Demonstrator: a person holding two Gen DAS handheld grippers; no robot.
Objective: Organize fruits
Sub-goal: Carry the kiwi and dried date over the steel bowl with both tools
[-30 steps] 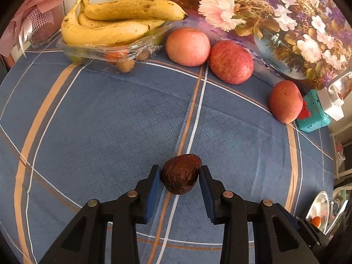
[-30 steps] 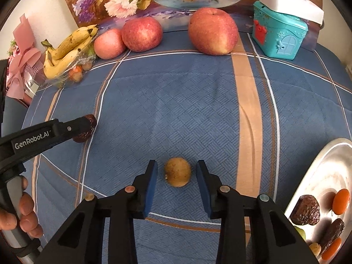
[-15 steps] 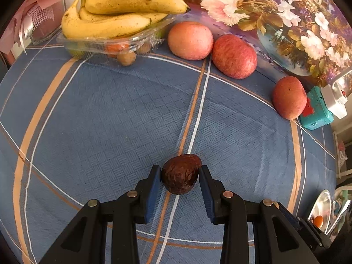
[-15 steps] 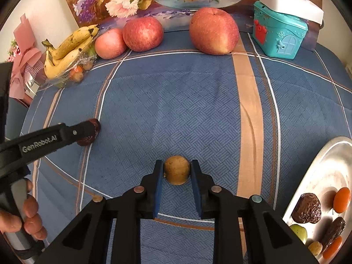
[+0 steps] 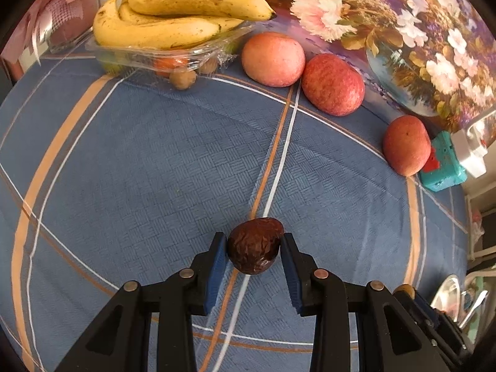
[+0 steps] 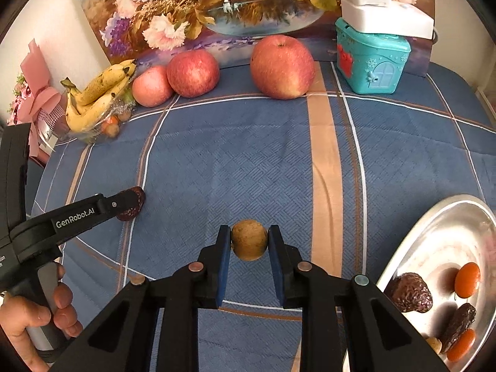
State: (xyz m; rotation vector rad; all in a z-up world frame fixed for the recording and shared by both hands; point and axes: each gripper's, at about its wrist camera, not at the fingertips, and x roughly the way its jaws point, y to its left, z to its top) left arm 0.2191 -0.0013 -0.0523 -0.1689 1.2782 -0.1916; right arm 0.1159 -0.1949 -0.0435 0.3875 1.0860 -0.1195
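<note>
My left gripper is shut on a dark brown wrinkled fruit, held just over the blue checked cloth. The same fruit shows at the left gripper's tip in the right wrist view. My right gripper is shut on a small round tan fruit above the cloth. A silver tray at the lower right holds dark wrinkled fruits and small orange fruits.
At the back lie bananas on a clear plastic container with small fruits, three red apples, a teal toy house with a white power strip on top, and a flower painting. A hand holds the left gripper's handle.
My right gripper closed on the tan fruit, which had lain between its open fingers. The left gripper, still holding the dark fruit, moved forward toward the bananas and apples.
</note>
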